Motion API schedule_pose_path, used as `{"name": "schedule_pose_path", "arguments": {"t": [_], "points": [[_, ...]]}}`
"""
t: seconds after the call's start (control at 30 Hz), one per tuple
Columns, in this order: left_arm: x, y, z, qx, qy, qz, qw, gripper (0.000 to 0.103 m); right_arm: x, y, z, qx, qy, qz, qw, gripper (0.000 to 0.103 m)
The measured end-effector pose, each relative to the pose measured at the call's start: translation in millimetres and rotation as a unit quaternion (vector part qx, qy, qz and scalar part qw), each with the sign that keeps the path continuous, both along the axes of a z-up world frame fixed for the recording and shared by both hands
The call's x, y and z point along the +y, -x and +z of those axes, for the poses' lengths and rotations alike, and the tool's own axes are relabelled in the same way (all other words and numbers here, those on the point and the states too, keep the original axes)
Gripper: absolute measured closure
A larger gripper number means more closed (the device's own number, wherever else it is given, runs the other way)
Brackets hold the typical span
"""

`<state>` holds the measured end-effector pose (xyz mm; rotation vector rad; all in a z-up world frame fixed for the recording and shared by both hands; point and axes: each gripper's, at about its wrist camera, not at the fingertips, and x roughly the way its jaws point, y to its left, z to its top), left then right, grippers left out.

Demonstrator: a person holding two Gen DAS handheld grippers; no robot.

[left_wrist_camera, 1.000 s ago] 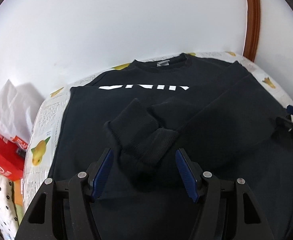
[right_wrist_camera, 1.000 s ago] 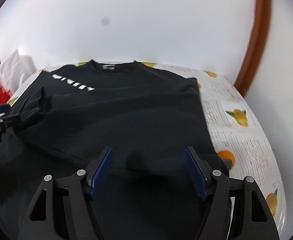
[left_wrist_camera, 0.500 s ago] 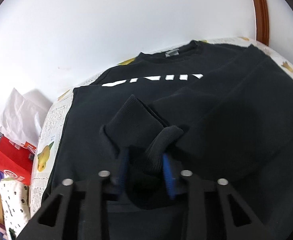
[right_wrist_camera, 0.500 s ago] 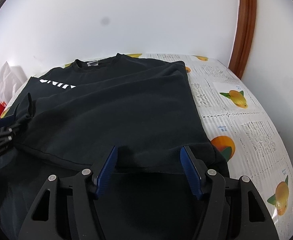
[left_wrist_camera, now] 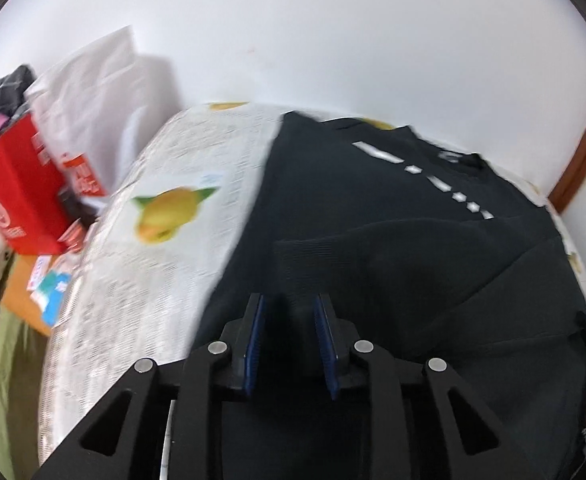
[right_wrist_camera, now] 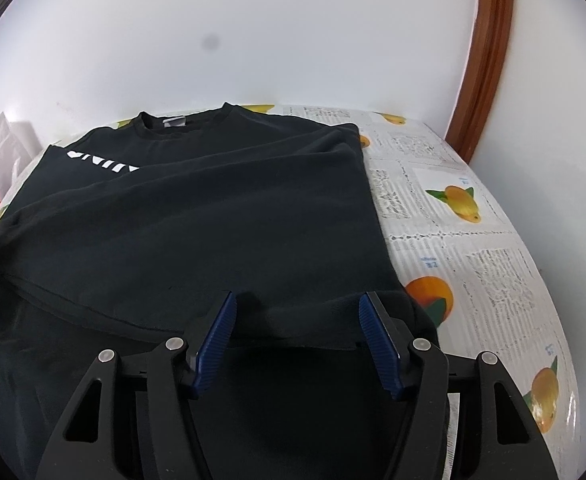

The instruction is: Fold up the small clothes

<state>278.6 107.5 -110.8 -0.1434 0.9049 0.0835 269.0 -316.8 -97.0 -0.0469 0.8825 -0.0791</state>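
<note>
A black sweatshirt (left_wrist_camera: 373, 200) with white lettering (left_wrist_camera: 433, 176) lies flat on a fruit-print tablecloth (left_wrist_camera: 153, 260). My left gripper (left_wrist_camera: 289, 300) has the ribbed sleeve cuff (left_wrist_camera: 297, 264) between its blue pads near the garment's left edge; the jaws are opening slightly and the sleeve stretches away to the right. In the right wrist view the sweatshirt (right_wrist_camera: 213, 208) fills the middle, a sleeve folded across its body. My right gripper (right_wrist_camera: 299, 298) stands wide apart over the folded lower edge, with the fabric lying between the pads but not pinched.
A red box (left_wrist_camera: 17, 196), white paper (left_wrist_camera: 93, 92) and other clutter lie left of the table. A brown wooden frame (right_wrist_camera: 489, 60) stands at the back right against the white wall. Bare tablecloth (right_wrist_camera: 473, 248) shows to the right of the sweatshirt.
The left gripper closed on the sleeve cuff and carried it left, toward the sweatshirt's left side, rolling as it went. The right gripper stayed over the lower fold and its jaws narrowed a little.
</note>
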Motion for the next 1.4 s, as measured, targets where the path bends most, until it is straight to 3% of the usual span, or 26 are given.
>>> {"name": "schedule_pose_path", "arguments": {"t": [0.13, 0.4, 0.6, 0.97, 1.2, 1.4], "points": [[15.6, 5.2, -3.4, 0.002, 0.040, -0.006, 0.9992, 0.079, 1.3, 0.7, 2.7, 0.000, 0.005, -0.002, 1.000, 0.040], [-2.5, -9.6, -11.2, 0.016, 0.032, -0.028, 0.9990, 0.078, 6.2, 2.9, -10.5, 0.020, 0.022, -0.001, 1.000, 0.040], [-3.2, 6.4, -2.5, 0.008, 0.028, -0.030, 0.9991, 0.078, -6.8, 26.3, 3.7, 0.009, 0.013, -0.019, 1.000, 0.040], [-3.2, 69.0, 20.1, -0.014, 0.000, -0.024, 0.9996, 0.078, -25.1, 97.6, 30.2, -0.027, -0.006, -0.040, 0.999, 0.040], [-5.2, 115.1, 31.2, -0.023, -0.013, -0.024, 0.9994, 0.078, -36.4, 140.8, 36.1, -0.021, -0.044, -0.050, 0.998, 0.040], [-5.1, 151.5, 36.4, -0.030, -0.018, -0.031, 0.9989, 0.078, -31.1, 173.1, 35.3, -0.020, -0.036, -0.045, 0.998, 0.040]]}}
